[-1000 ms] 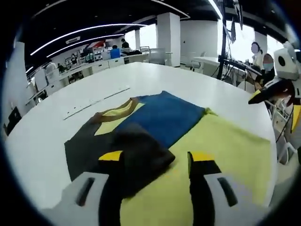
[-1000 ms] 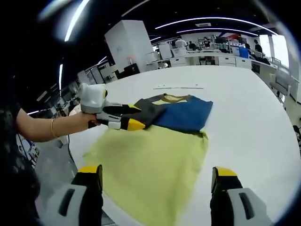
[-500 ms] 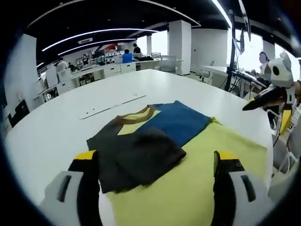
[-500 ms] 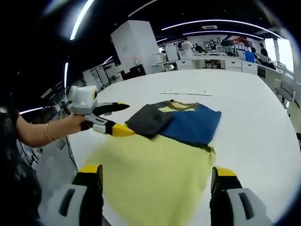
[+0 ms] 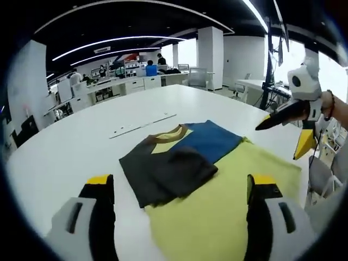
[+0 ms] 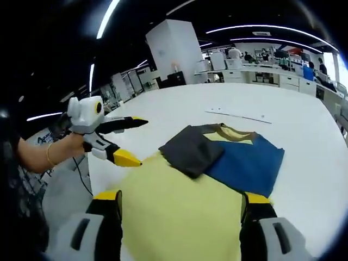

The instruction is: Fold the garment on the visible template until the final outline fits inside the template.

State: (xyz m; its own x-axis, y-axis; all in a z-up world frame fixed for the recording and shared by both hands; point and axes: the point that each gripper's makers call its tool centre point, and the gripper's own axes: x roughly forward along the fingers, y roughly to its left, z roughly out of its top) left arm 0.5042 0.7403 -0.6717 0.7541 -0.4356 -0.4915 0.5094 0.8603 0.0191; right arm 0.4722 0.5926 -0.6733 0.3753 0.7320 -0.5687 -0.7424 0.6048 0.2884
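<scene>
**Colour-block garment lies partly folded on the white table, both grippers held clear of it**

The large white round-edged table (image 5: 65,141) carries everything. On it lies the colour-block fabric garment (image 5: 217,201), with a pale yellow body, a blue panel (image 5: 209,140) and a dark grey sleeve part (image 5: 168,171); the grey part is folded over onto the garment's middle, next to the brown-trimmed neckline (image 5: 166,134). Beyond the neckline, a thin line of small marks (image 5: 142,124) runs across the table.

The left gripper (image 5: 179,187), black with yellow tips, has its jaws spread wide and holds nothing; it hangs off the garment's grey side, a hand (image 6: 73,142) gripping its white handle. The right gripper (image 6: 180,200) is likewise wide apart and empty, poised over the yellow hem end of the garment.
</scene>
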